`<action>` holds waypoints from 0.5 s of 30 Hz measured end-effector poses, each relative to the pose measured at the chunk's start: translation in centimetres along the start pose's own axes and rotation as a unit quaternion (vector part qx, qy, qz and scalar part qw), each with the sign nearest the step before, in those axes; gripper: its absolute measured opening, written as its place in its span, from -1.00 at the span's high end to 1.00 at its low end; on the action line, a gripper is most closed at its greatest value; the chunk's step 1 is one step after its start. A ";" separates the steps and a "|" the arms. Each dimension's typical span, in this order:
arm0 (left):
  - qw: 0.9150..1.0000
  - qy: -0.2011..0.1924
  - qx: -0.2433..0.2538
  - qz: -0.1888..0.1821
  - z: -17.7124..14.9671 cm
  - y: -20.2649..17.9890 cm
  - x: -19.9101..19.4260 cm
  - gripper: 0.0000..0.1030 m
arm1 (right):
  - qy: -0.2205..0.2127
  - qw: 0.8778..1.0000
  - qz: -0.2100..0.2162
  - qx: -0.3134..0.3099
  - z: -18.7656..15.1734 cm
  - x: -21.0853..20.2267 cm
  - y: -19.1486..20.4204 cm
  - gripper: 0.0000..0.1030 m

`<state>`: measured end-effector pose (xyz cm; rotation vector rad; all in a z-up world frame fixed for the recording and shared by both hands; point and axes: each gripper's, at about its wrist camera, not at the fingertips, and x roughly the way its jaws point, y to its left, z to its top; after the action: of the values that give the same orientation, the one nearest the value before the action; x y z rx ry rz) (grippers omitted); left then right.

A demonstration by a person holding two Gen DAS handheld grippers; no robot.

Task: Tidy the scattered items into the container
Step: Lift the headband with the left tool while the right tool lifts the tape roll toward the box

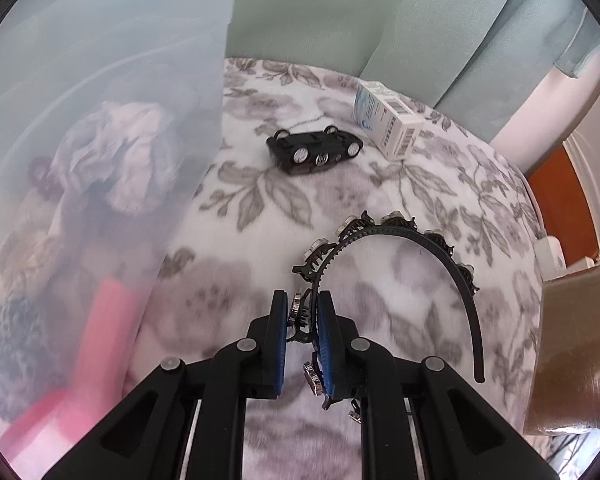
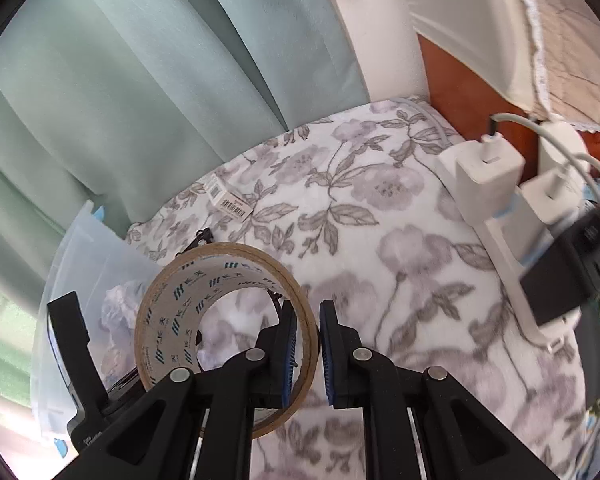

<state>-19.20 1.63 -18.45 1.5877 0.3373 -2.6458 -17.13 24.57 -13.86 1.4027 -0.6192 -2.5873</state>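
My left gripper [image 1: 302,300] is shut on one end of a black headband [image 1: 400,232] set with small jewelled clips. The band arcs up and right above the floral blanket. My right gripper [image 2: 306,308] is shut on the wall of a brown tape roll [image 2: 220,320], one finger inside the ring and one outside. That tape roll [image 1: 572,344] also shows at the right edge of the left wrist view. A translucent plastic container [image 1: 100,80] stands at the left with several items inside. A black toy car [image 1: 314,152] lies upside down beside a white carton [image 1: 388,120].
The floral blanket [image 2: 380,208] covers the surface, with green curtains behind. A white power strip with chargers and cables [image 2: 488,176] lies along the right edge. The container [image 2: 96,248] and the white carton [image 2: 228,196] lie left of the tape.
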 end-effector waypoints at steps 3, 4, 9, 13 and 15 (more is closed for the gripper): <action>1.000 -0.001 0.001 -0.006 -0.7 0.1 -1.2 0.72 | -0.002 1.000 0.003 0.008 -0.9 -1.1 -0.2 0.75; 1.000 -0.004 0.003 -0.008 -0.9 0.1 -1.7 0.72 | -0.003 1.000 0.004 0.009 -1.2 -1.5 -0.2 0.75; 0.999 -0.025 0.016 -0.017 -1.6 -0.4 -4.8 0.72 | -0.015 1.000 0.014 0.013 -2.2 -3.9 0.0 0.75; 0.998 -0.054 0.024 -0.031 -1.3 -1.1 -8.1 0.72 | -0.040 0.999 0.022 0.010 -2.1 -6.7 0.6 0.75; 0.997 -0.070 0.024 -0.039 -0.9 -1.3 -9.7 0.72 | -0.057 0.998 0.027 0.009 -1.8 -8.3 1.1 0.75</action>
<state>-13.95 2.33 -10.16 1.4195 0.3392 -2.8243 -11.10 25.62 -7.86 1.2336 -0.6875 -2.6399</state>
